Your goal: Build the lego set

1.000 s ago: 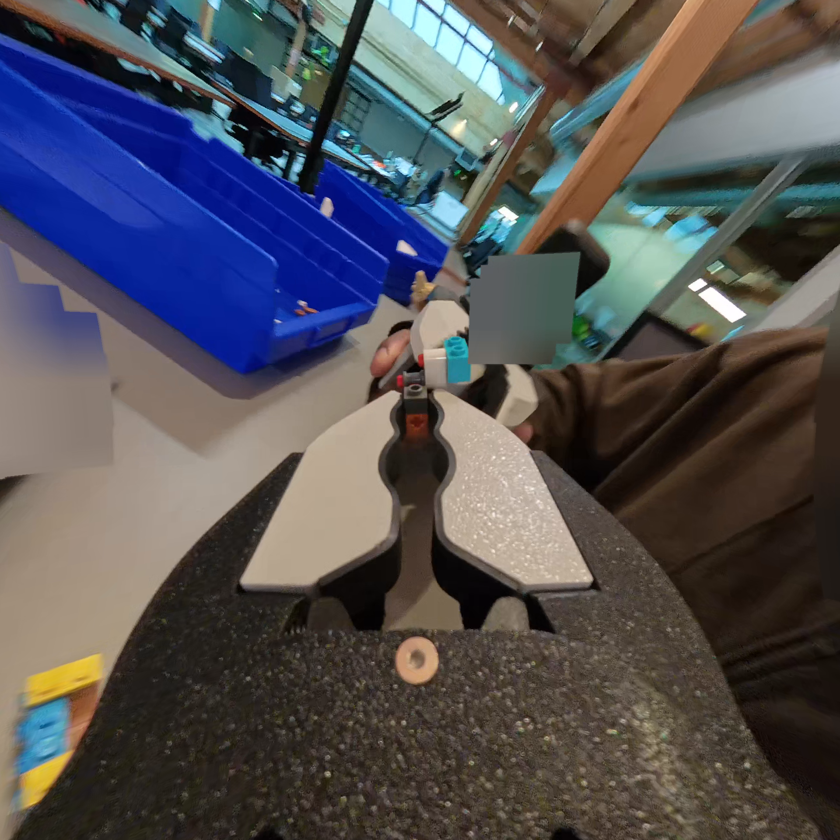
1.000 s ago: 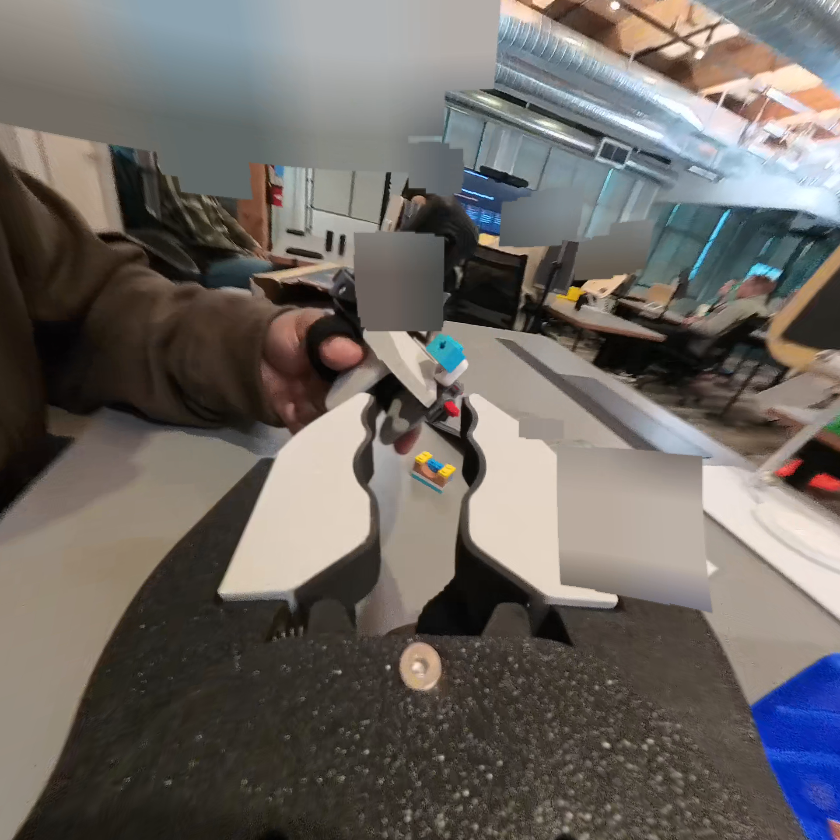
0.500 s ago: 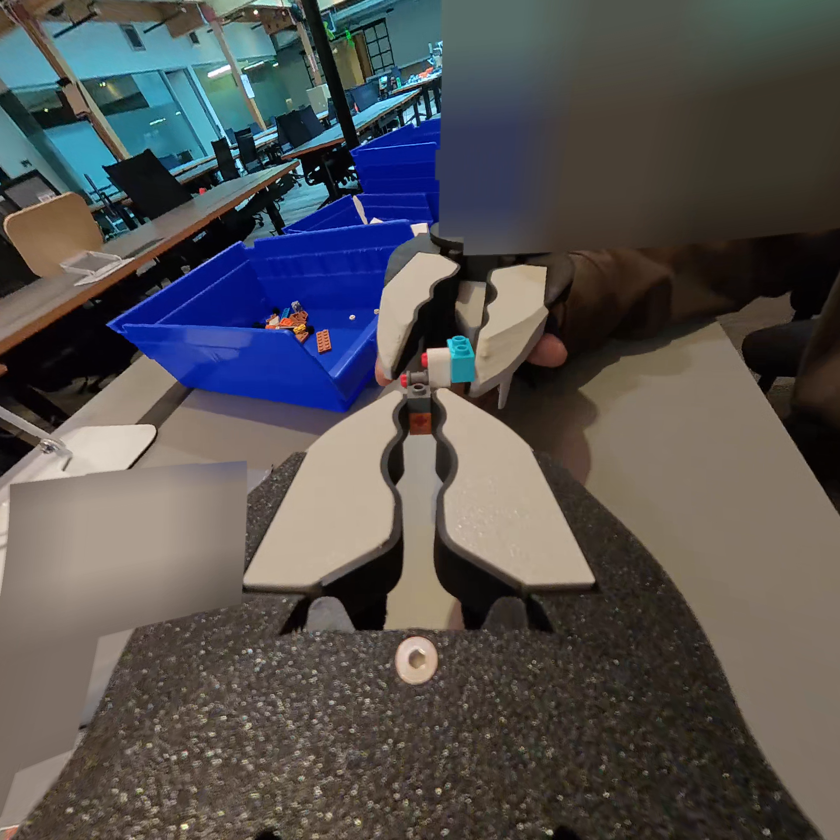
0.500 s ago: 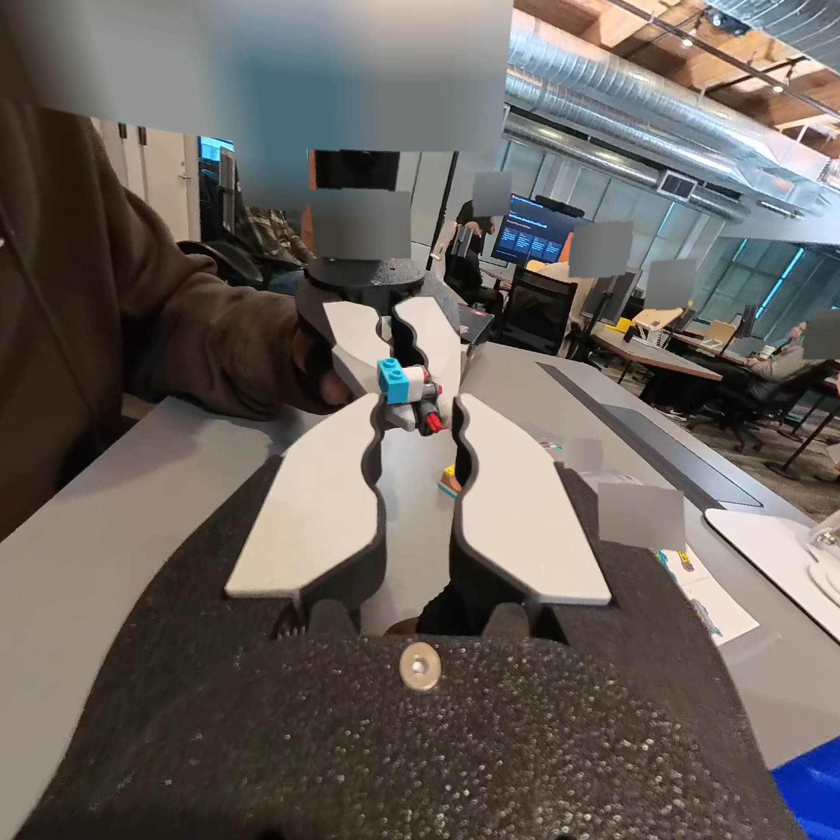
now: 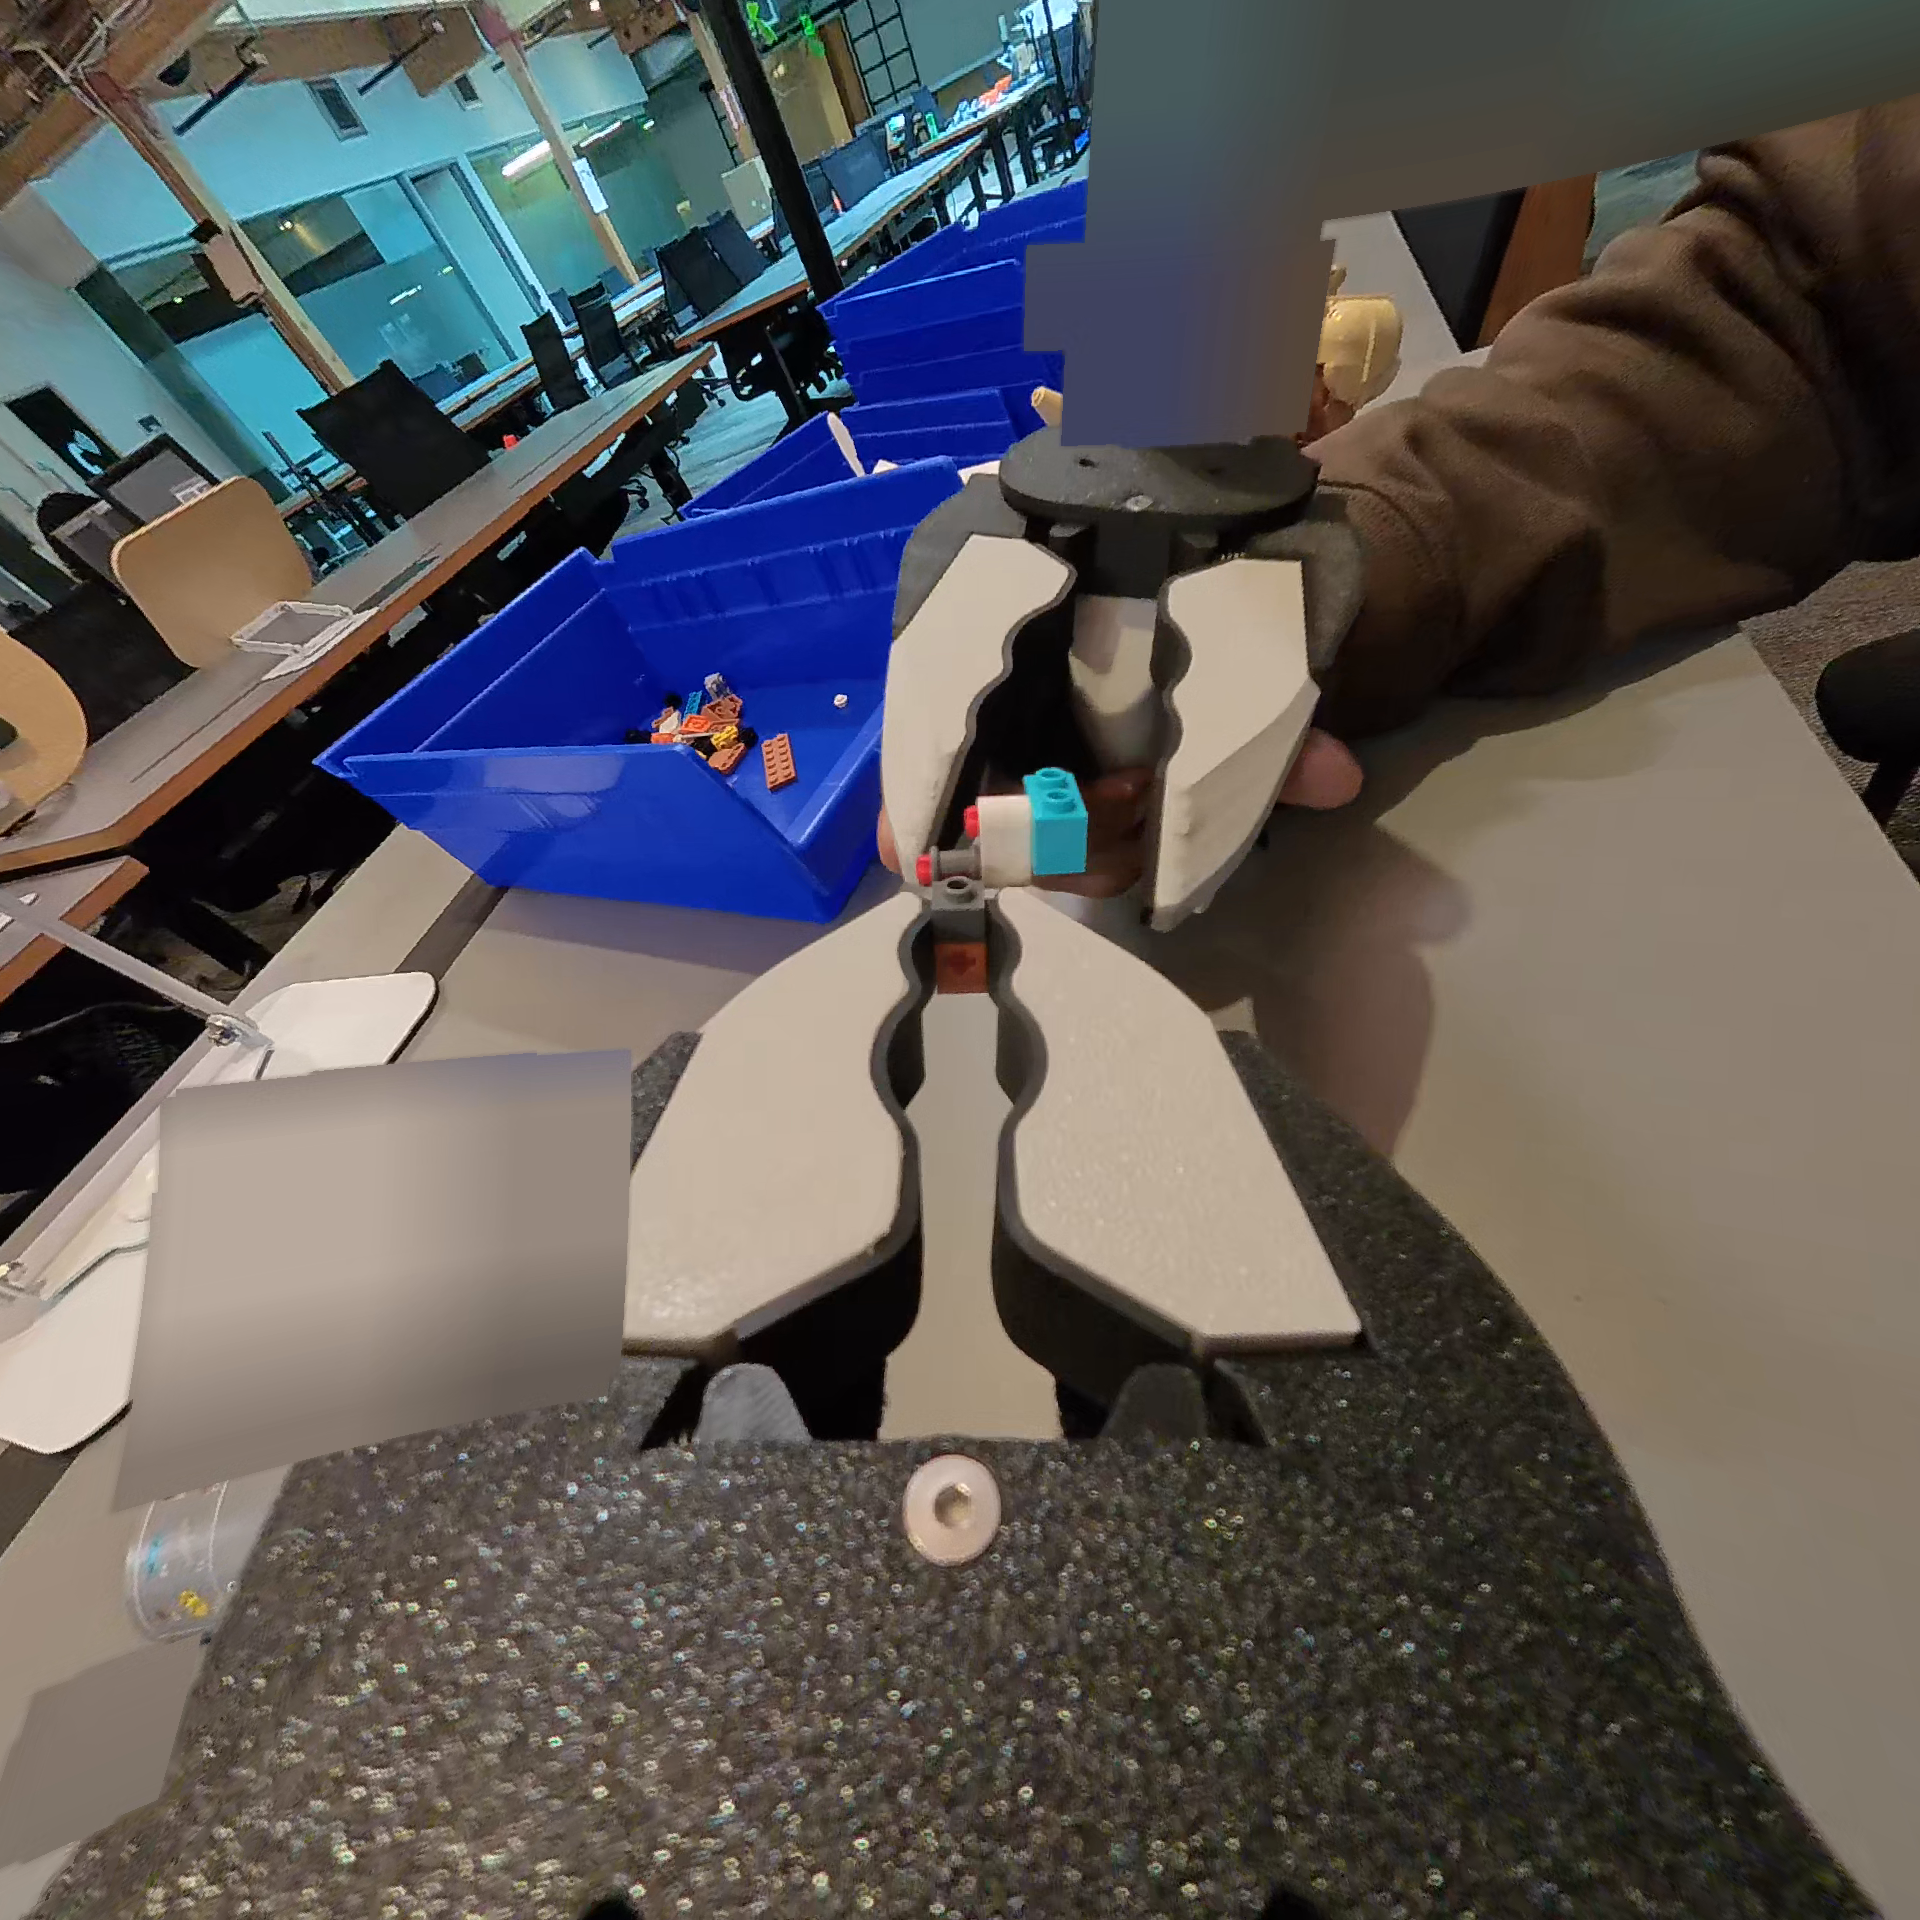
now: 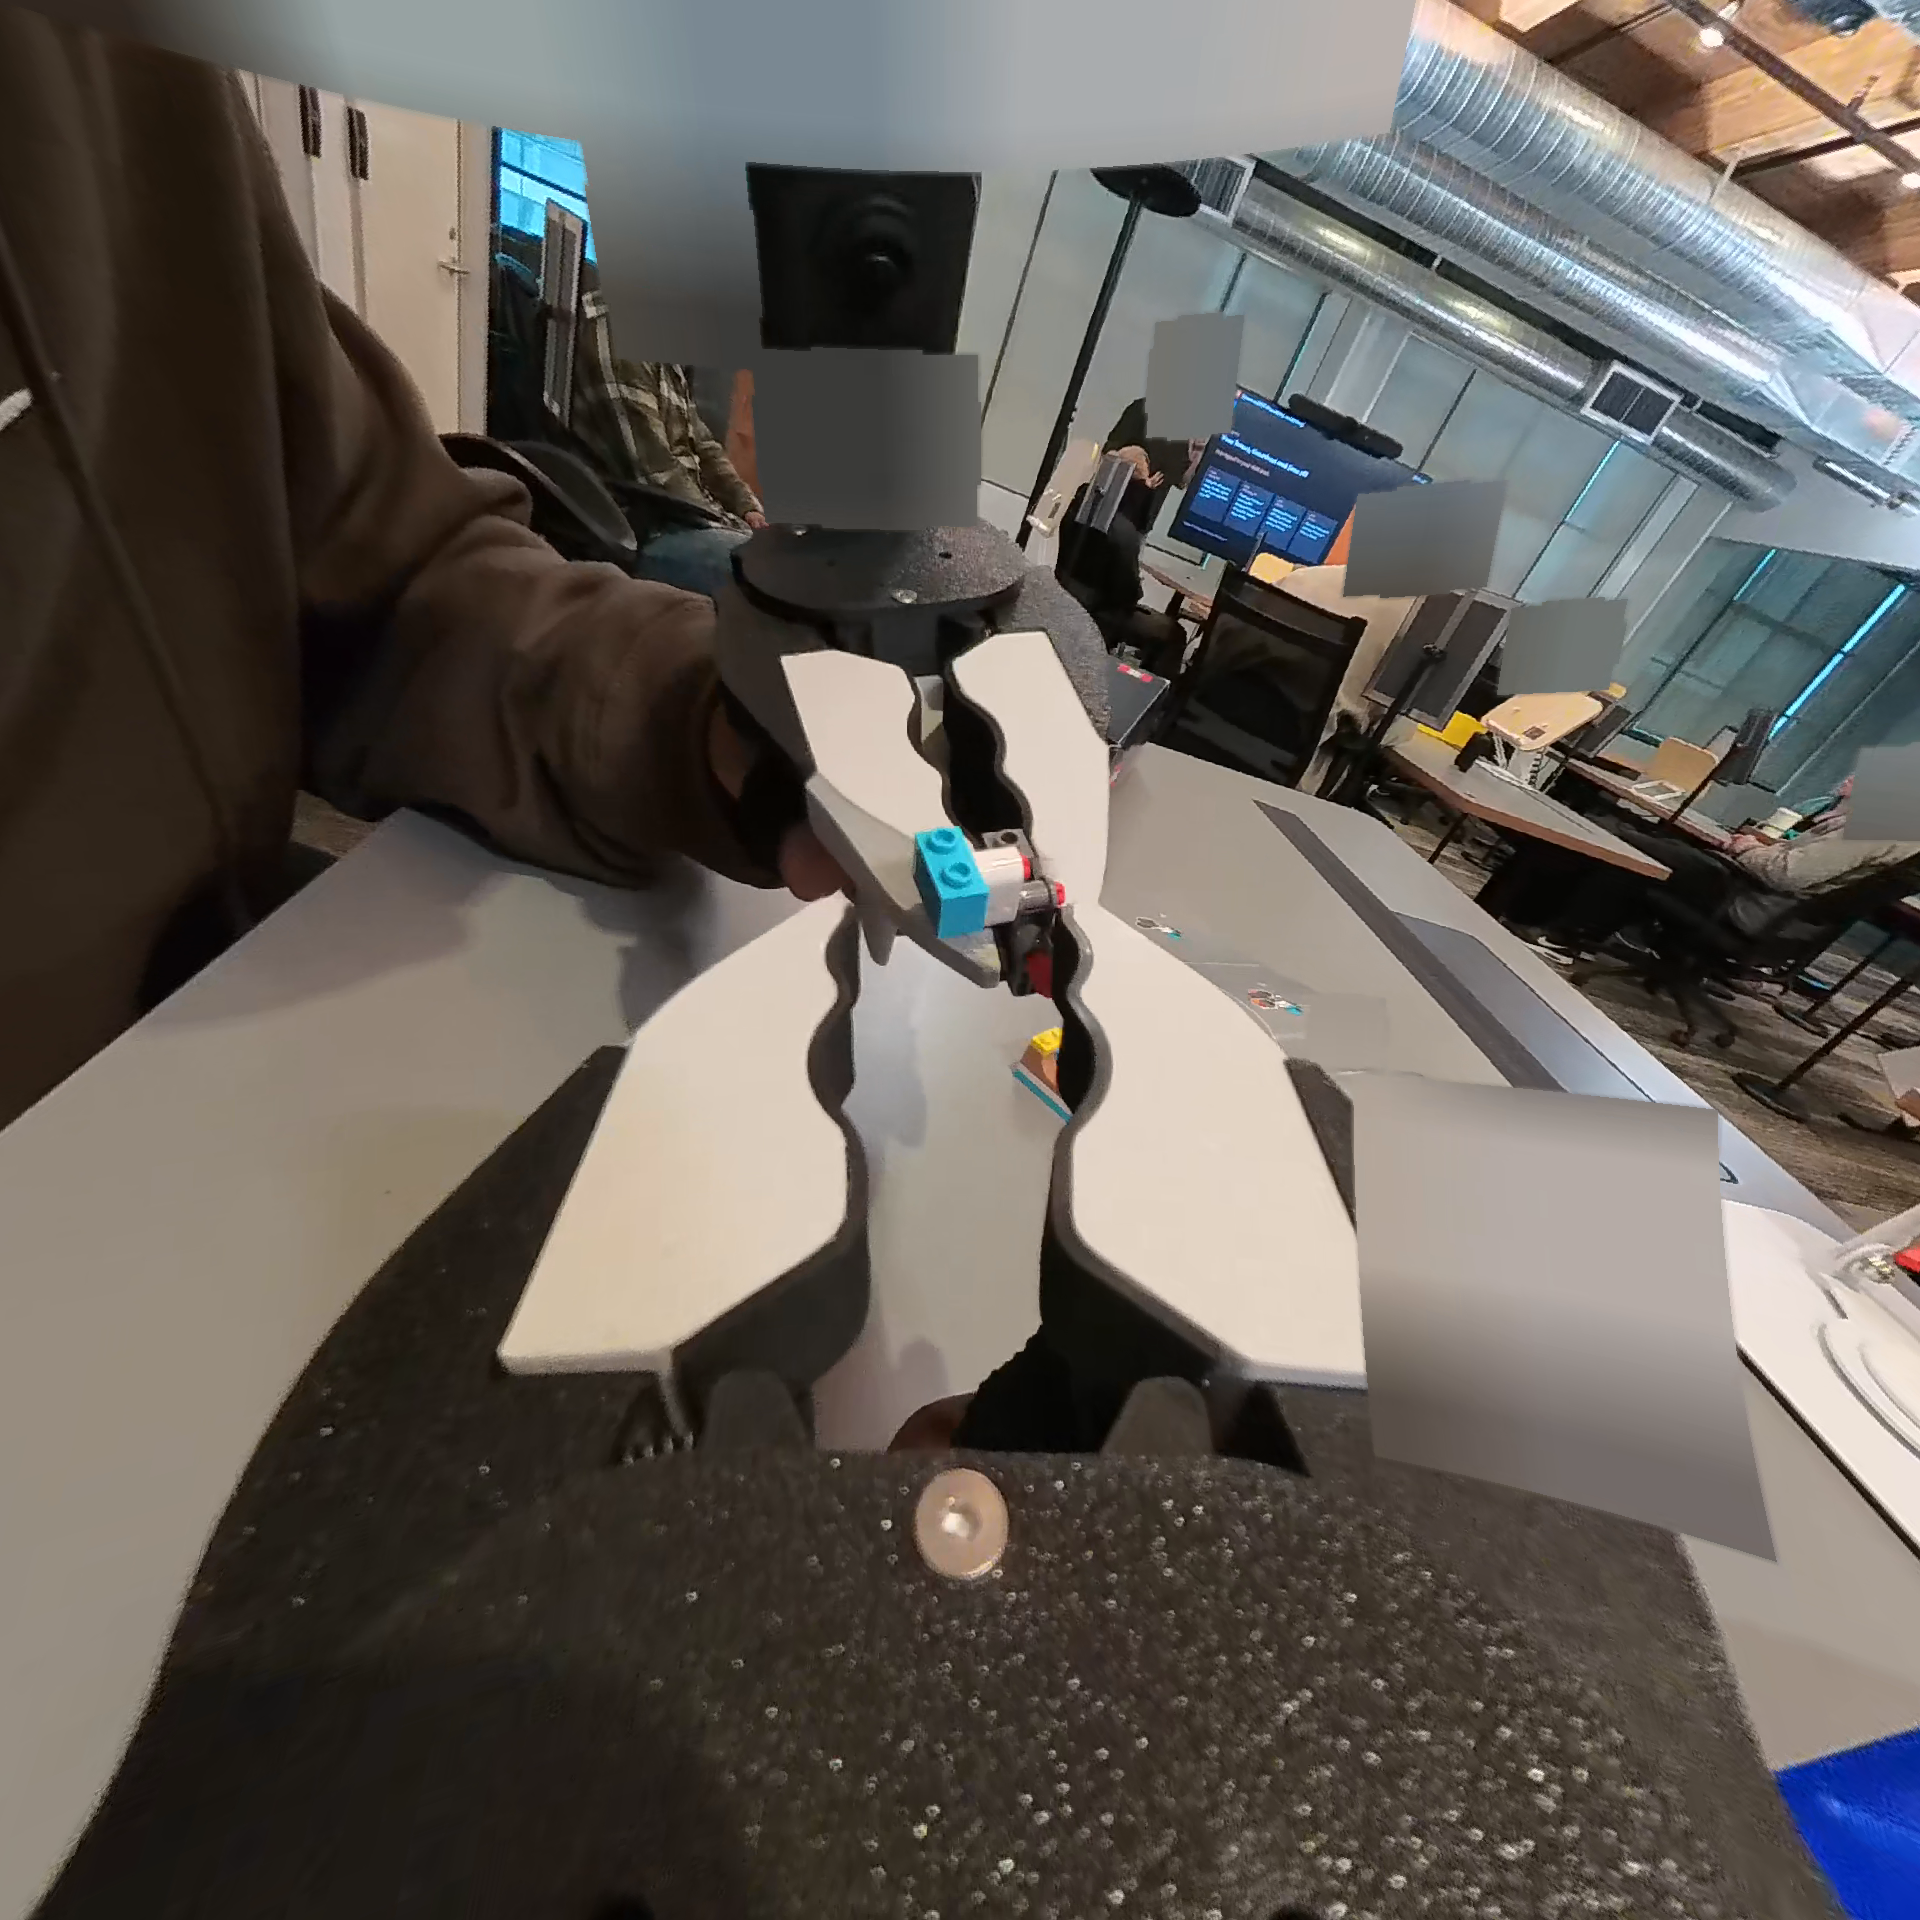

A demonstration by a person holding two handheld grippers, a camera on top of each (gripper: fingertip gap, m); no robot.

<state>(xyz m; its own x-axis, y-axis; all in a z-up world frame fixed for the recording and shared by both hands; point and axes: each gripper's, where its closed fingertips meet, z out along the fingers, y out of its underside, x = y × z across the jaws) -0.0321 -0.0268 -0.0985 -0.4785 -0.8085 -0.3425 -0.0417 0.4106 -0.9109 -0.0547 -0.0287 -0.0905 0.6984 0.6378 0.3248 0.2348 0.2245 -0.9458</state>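
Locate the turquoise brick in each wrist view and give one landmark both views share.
Left wrist view: the turquoise brick sits just above centre, beyond the left gripper, between the facing gripper's fingers.
Right wrist view: it sits at centre, left end of the small assembly, before the right gripper.
Shared landmark: the white piece attached to the brick.

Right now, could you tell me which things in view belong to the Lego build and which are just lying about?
Part of the build:
- small Lego assembly, clamped by the left gripper
- right gripper, open around it
- blue bin holding loose Lego pieces
- second small Lego build on the table

Lying about:
- clear plastic bag
- white tray
- office chairs
- wall screen
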